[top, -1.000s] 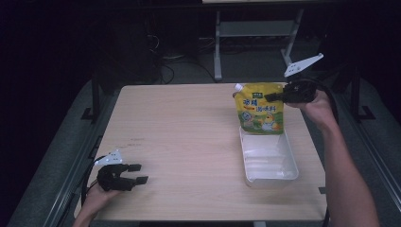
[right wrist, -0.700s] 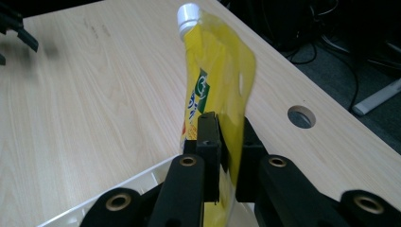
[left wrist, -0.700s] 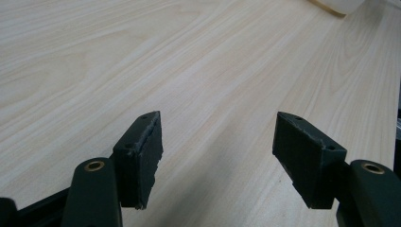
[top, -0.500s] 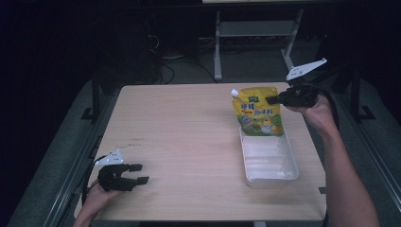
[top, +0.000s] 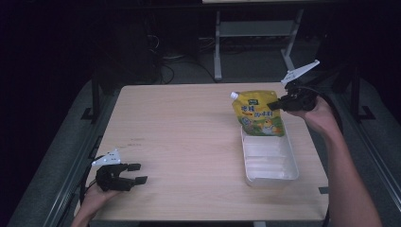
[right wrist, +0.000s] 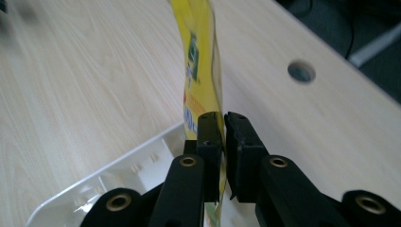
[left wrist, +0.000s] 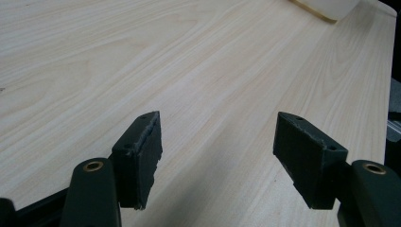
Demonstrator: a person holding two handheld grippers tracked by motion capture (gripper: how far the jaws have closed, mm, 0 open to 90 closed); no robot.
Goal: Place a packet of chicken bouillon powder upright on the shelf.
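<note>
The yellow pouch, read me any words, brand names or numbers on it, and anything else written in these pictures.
Yellow pouch, held by the right gripper over the white tray: a small green logo at its top, a line of blue characters and a red band show, all too small and blurred to read.
Table: no text.
Left gripper: no text.

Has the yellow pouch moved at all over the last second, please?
Yes. The yellow pouch, clamped in the right gripper, has lifted slightly against the white tray; its bottom edge now overlaps less of the tray's far end.
</note>
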